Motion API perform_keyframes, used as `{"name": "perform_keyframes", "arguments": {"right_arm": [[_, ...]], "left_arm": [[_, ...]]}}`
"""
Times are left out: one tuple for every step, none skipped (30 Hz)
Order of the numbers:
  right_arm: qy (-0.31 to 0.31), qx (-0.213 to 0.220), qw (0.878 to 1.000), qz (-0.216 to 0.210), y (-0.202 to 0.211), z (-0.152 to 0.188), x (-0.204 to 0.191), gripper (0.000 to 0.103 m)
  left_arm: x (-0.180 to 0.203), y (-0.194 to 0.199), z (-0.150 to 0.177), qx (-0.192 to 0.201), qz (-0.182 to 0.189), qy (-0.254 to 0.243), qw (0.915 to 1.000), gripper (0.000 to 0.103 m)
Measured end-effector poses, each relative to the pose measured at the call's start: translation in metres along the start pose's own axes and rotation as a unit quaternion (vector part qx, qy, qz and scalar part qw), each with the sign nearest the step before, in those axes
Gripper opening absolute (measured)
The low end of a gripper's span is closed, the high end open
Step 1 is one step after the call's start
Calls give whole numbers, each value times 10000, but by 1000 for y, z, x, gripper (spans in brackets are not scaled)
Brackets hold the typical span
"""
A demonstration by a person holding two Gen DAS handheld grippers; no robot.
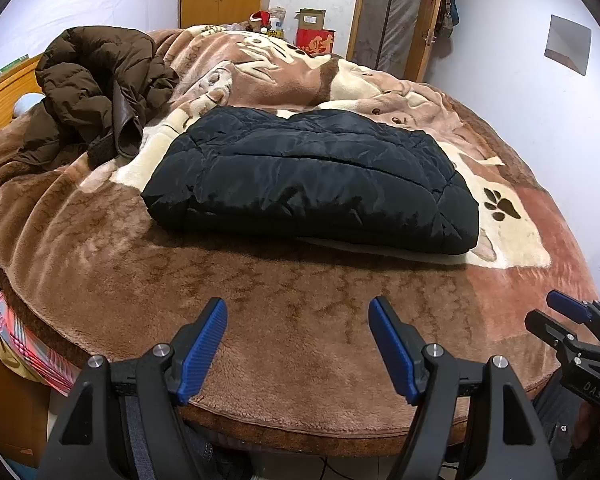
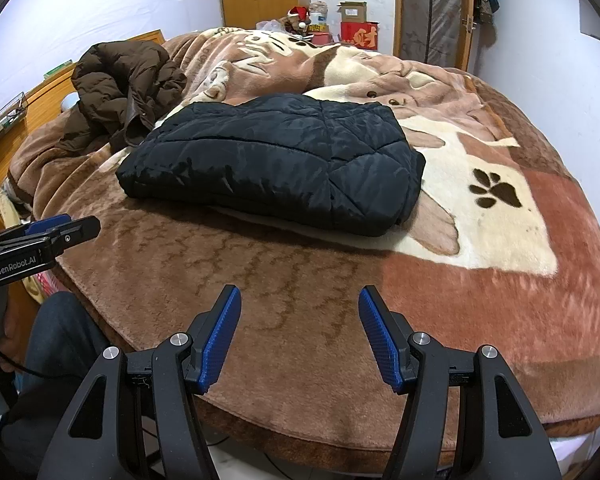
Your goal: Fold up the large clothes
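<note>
Left tool [image 1: 296, 312] and right tool [image 2: 300, 300] both wide and empty, black quilted jacket [image 1: 312, 178] folded flat, shiny, puffy, on blanket [image 1: 280, 300]

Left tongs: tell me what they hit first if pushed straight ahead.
Likely the brown blanket just ahead of the open left tongs, short of the folded black jacket; depth is uncertain.

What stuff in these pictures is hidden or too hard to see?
- Black jacket: in both views its underside and whatever is tucked inside the fold are hidden by its own top layer.
- Brown coat: crumpled, so sleeves and front cannot be told apart.
- Right hand-held gripper: cut off by the left view's edge.
- Boxes behind the bed: too small to read.
- Blanket picture: partly covered by the jacket.
</note>
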State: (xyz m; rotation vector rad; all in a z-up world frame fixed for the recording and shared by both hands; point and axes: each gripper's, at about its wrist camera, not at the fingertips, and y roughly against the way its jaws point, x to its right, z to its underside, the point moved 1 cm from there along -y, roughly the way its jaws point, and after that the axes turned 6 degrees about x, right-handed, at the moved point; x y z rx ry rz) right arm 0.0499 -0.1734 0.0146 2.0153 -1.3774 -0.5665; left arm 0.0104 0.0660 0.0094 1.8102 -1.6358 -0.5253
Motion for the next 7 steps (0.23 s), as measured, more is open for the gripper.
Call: {"name": "perform_keyframes", "arguments": {"right_arm": [[-1, -2, 10000, -4, 0, 1, 0, 62], [3, -7, 10000, -2, 0, 1, 0, 62], [6, -7, 10000, -2, 0, 0, 1, 62], [4, -8, 10000, -4, 0, 0, 0, 62], [1, -10, 10000, -8, 0, 1, 0, 62], [4, -7, 10000, -6, 0, 0, 1, 62], [4, -6, 10000, -7, 0, 0, 1, 62]], "left_arm": [[0, 0, 0, 18, -14, 3, 10000, 75], [0, 1, 0, 38, -3, 11, 10000, 75], [0, 1, 1, 48, -12, 12, 10000, 75], [1, 1, 1, 50, -39, 6, 10000, 75], [1, 1, 1, 49, -38, 6, 10000, 75], [1, 0, 1, 43, -14, 22, 10000, 75], [1, 0, 1, 31, 1, 38, 10000, 75]]}}
